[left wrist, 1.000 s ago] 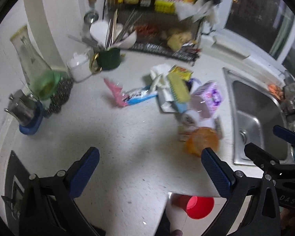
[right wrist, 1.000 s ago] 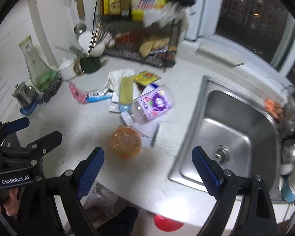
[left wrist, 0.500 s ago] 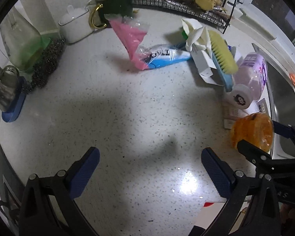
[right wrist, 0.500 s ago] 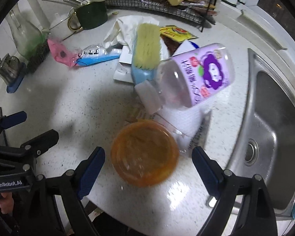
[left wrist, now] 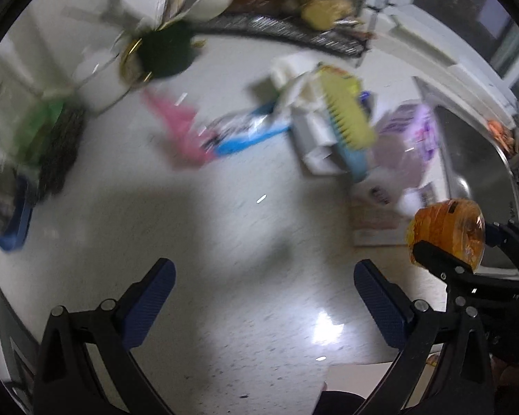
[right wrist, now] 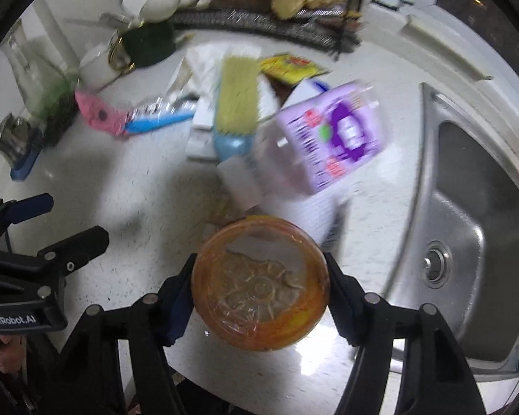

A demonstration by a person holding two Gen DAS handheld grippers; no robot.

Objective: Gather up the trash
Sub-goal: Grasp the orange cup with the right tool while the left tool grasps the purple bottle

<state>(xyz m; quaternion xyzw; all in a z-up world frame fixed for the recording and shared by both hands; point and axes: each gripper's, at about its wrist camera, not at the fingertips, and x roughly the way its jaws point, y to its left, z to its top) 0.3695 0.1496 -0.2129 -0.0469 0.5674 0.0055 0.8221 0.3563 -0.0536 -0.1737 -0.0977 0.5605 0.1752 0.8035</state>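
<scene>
orange cup [right wrist: 260, 287] between right gripper [right wrist: 259, 290] fingers [right wrist: 176, 297]

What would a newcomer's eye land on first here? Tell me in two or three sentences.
First, the round orange translucent plastic container clamped in the right gripper at the counter's front edge. Just behind it lies a clear bottle with a purple label beside a yellow-bristled blue scrub brush. The left gripper hangs open over bare counter.

Motion blur smears the purple bottle [right wrist: 328, 138], its label unreadable; the sink [right wrist: 474, 214] runs off the right edge.
</scene>
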